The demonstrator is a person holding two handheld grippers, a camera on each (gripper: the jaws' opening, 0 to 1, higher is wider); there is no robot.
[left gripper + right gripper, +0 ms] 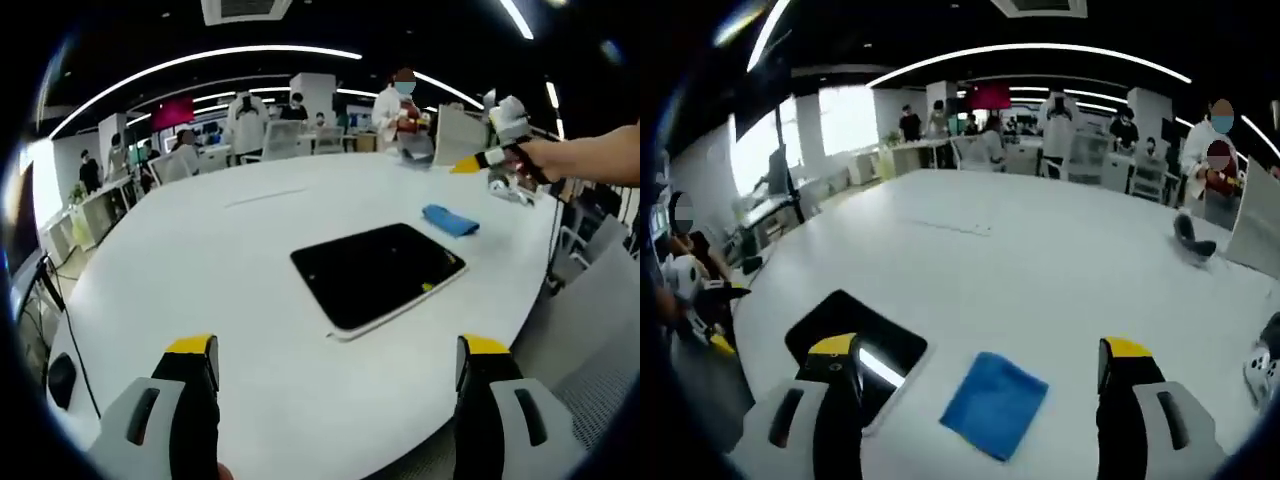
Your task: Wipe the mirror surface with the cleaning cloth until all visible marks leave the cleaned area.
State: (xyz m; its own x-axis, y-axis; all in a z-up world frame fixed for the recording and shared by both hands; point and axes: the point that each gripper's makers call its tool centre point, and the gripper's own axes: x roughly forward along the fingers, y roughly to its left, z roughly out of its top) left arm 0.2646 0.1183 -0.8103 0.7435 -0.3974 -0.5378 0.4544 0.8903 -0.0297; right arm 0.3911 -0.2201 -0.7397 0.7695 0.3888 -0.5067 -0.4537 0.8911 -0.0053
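Both tongs released, nothing held. Right gripper (978, 375) hangs w/ blue cloth (995, 403) between its jaws; mirror (853, 342) just left of it. Left gripper (338, 355) is well back from mirror. Risk: cloth is flat and thin, so pinch prob slips, or jaw clips mirror edge.

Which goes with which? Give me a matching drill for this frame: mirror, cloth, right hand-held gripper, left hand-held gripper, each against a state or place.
Things:
1. mirror
2. cloth
3. right hand-held gripper
4. left hand-held gripper

States or places:
A. blue, folded, lying flat on the table
B. open, holding nothing, with the cloth between its jaws in its own view
C. dark rectangle with a pale rim, flat on the table
D. open, holding nothing, aimed at the mirror across bare table

Pairs: 1-C, 2-A, 3-B, 4-D
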